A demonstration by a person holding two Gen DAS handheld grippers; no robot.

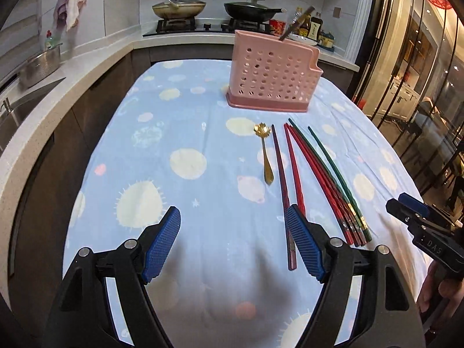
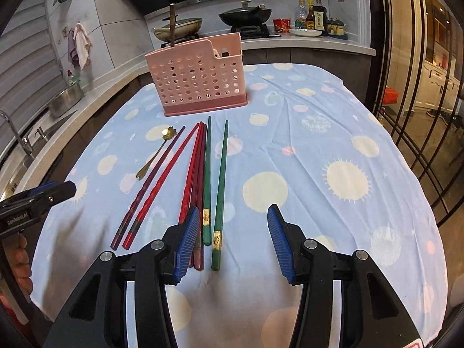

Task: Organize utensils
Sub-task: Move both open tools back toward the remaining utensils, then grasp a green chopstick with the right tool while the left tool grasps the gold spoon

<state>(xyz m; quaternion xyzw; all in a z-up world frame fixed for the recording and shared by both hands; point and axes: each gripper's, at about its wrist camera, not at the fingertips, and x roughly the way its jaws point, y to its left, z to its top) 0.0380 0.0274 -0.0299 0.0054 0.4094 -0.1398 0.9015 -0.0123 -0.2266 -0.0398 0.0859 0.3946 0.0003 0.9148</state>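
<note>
Blue tablecloth (image 2: 319,116) — chopsticks (image 2: 207,174) (tips toward pink holder (image 2: 197,84)) lie lengthwise — both tongs (image 1: 232,243) (image 2: 232,240) apart.

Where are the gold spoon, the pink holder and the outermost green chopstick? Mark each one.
gold spoon (image 1: 267,156), left wrist view, on the middle of its handle.
pink holder (image 2: 197,82), right wrist view, on its perforated front wall.
green chopstick (image 2: 221,185), right wrist view, on the shaft about halfway along.

Cloth (image 2: 304,150) on surface: pale blue, cream suns and dots, pink spots. Holder (image 2: 200,81): pink, round holes, darker pink base. Spoon (image 2: 158,152): gold. Chopsticks: dark purple (image 2: 150,179), red (image 2: 192,171), green (image 2: 220,179) with gold bands. Gripper pads (image 2: 187,243): blue, ribbed; arms black.
</note>
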